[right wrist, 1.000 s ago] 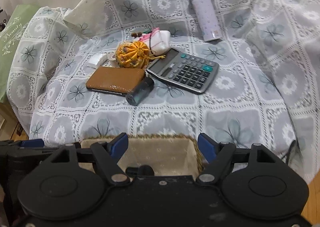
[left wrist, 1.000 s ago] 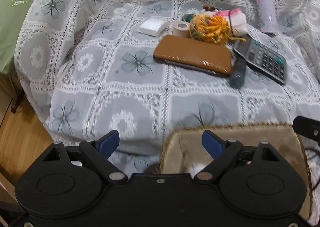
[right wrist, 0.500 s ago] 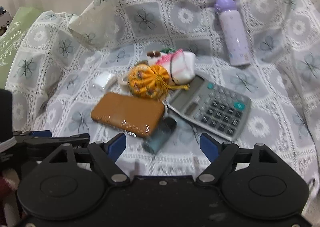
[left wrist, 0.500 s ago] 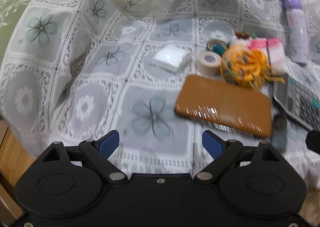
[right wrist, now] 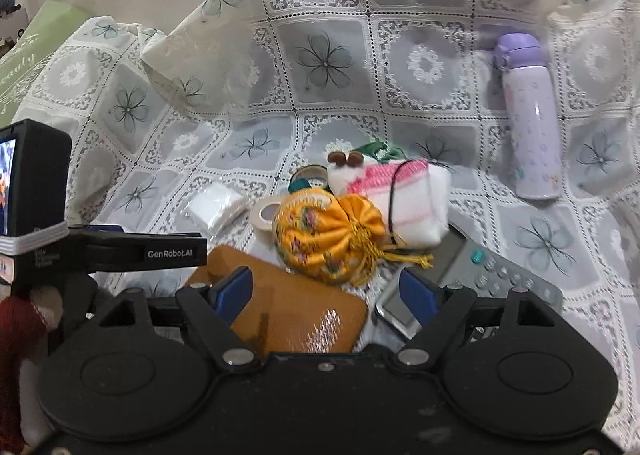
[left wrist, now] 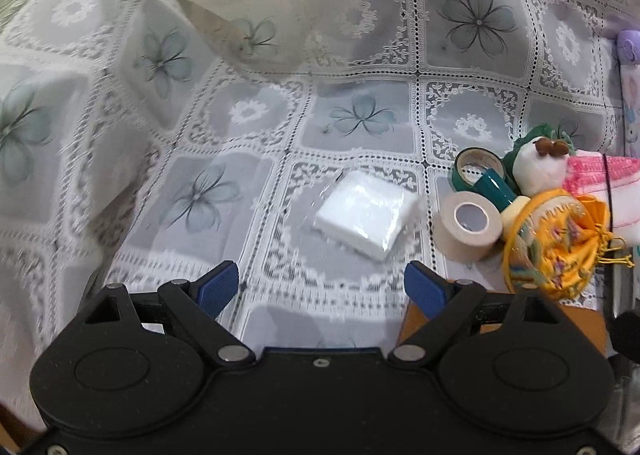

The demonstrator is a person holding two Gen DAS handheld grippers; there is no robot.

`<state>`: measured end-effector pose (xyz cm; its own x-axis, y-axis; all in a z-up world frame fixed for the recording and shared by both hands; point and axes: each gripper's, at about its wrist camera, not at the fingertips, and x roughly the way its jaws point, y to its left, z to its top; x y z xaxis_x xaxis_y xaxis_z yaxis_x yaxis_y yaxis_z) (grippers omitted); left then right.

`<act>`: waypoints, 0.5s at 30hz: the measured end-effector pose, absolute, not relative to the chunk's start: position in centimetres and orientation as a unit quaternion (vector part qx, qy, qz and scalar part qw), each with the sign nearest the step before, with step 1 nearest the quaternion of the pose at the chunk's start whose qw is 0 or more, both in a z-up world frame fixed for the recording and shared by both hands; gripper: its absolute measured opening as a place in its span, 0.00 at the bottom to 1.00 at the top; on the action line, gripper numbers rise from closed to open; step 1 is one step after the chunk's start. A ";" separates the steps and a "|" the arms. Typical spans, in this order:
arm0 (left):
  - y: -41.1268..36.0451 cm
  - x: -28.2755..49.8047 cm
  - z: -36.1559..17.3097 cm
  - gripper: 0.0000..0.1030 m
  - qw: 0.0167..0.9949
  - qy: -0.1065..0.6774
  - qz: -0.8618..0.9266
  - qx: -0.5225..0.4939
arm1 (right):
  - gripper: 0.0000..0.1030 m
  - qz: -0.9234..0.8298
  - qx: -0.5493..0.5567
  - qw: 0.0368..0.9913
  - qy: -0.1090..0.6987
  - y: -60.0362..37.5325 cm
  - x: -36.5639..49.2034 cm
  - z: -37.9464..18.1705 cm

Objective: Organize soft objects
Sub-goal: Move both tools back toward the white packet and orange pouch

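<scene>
Yellow pouch point(right wrist: 332, 241), centre of the right view, touching a pink-white plush point(right wrist: 404, 207) above it; a green item behind is mostly hidden. White packet point(left wrist: 366, 211) lies mid-frame in the left view, tape roll point(left wrist: 466, 225) just right. Brown case point(right wrist: 296, 311) and calculator point(right wrist: 500, 275) are partly covered by the right tongs point(right wrist: 326, 293), whose jaws have just been opening, empty. Left tongs point(left wrist: 322, 289) gape wide, empty. Bottle point(right wrist: 530, 115) upper right on the lace cloth point(right wrist: 328, 55).

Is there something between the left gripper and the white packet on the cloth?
Nothing visible. The left gripper is open and empty, and only bare cloth lies before the white packet. The tape roll sits to the packet's right, apart from it.
</scene>
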<state>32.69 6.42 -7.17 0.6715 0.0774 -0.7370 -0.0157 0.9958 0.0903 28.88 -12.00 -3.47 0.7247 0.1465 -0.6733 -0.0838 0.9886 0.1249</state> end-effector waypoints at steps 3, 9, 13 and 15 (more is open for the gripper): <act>6.4 33.6 -7.7 0.85 0.914 0.401 0.018 0.053 | 0.78 0.058 0.045 0.926 0.371 -11.6 30.4 -4.2; 6.3 35.0 -8.4 0.87 0.918 0.391 -0.006 0.063 | 0.81 0.055 0.047 0.923 0.379 -11.0 32.2 -5.5; 5.8 35.7 -8.7 0.90 0.919 0.386 -0.018 0.072 | 0.84 0.052 0.036 0.923 0.379 -10.4 33.1 -6.2; 5.8 35.9 -8.7 0.90 0.921 0.383 -0.020 0.068 | 0.86 0.047 0.034 0.923 0.381 -10.3 33.6 -6.6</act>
